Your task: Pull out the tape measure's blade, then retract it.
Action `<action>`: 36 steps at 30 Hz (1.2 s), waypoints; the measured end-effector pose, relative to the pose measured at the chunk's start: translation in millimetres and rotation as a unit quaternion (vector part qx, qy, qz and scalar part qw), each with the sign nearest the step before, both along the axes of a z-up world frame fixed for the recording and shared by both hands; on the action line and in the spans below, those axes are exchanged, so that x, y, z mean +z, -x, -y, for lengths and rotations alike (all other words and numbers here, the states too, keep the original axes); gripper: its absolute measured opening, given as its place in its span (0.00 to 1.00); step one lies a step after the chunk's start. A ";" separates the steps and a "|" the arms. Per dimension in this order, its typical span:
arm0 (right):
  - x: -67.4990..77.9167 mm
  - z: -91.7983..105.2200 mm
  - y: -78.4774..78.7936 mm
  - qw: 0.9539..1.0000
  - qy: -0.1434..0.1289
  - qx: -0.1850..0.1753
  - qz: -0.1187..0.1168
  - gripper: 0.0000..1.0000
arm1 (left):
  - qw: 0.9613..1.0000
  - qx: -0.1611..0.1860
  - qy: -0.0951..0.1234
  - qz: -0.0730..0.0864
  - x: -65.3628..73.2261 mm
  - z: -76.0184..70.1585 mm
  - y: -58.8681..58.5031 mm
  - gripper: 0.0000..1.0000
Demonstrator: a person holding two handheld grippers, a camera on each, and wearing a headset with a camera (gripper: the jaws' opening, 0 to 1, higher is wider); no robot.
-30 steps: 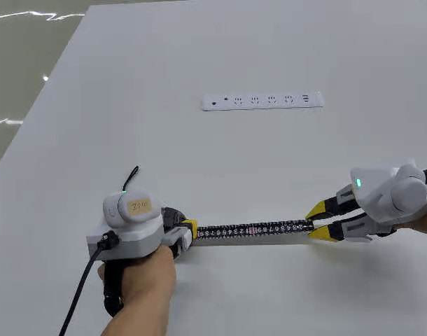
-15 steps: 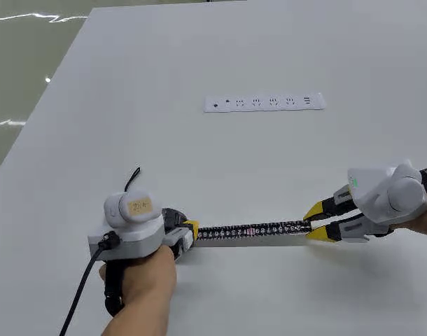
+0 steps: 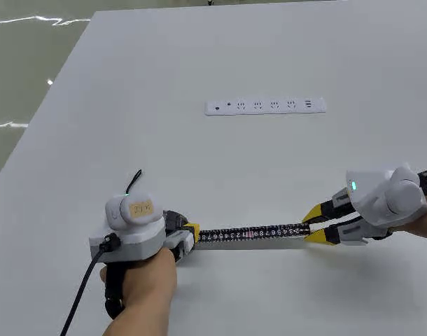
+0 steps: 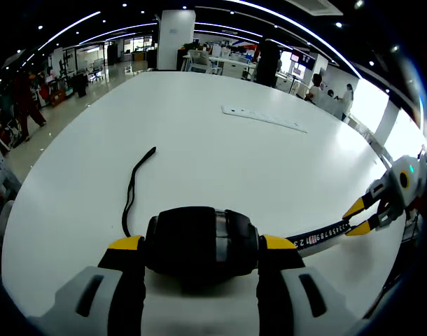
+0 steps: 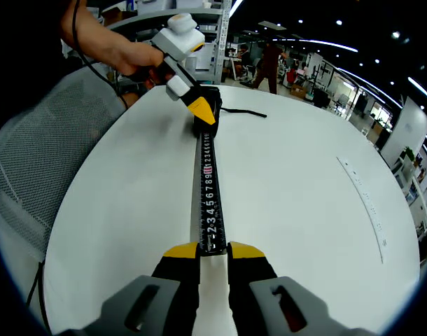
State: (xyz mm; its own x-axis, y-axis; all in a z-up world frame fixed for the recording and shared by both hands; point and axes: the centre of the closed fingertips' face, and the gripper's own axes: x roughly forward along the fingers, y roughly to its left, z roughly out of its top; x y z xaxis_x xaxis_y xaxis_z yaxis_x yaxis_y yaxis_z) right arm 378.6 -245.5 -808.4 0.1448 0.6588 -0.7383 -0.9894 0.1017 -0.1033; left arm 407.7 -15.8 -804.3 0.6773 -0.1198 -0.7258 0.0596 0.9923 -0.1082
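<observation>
White tabletop (image 3: 234,161), left edge runs diagonal in the head view, far edge at the top. There is bare surface on all sides of the work: wide room toward the far edge, and some toward the near edge. A white power strip (image 3: 265,106) lies flat mid-tabletop, parallel to the far edge and well apart from the tape.

The black tape measure case (image 4: 201,240) sits on the tabletop toward the near edge, on the left side. The left gripper (image 3: 185,234) has its yellow-tipped jaws clamped on both sides of the case. The blade (image 3: 252,232) is pulled out, running straight from the case toward the right edge. It is numbered, and its shadow falls on the tabletop just beneath. A thin black strap (image 3: 134,180) trails from the case toward the far edge, lying loose on the surface.

The right gripper (image 5: 213,250) is at the blade's free end, jaws closed on that end, one tip each side. It points back along the blade at the case.

The person's left hand (image 3: 140,276) is wrapped round the left gripper's handle, forearm coming in from the near edge. A black cable (image 3: 84,294) hangs off the gripper's left side. The right gripper's body comes in low from the right edge, level with the blade. A bit of the hand holding it shows there.
</observation>
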 end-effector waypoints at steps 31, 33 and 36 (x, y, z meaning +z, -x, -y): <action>2.3 -6.2 0.0 1.000 0.003 0.009 0.000 0.14 | 1.000 -0.002 0.002 0.000 1.1 1.0 1.3 0.61; 2.1 -7.3 0.1 1.000 0.003 0.009 -0.002 0.14 | 1.000 -0.002 0.002 -0.001 1.2 0.9 1.3 0.61; 1.8 -8.5 0.3 1.000 0.003 0.010 -0.003 0.14 | 1.000 -0.002 0.003 -0.001 1.3 0.9 1.4 0.61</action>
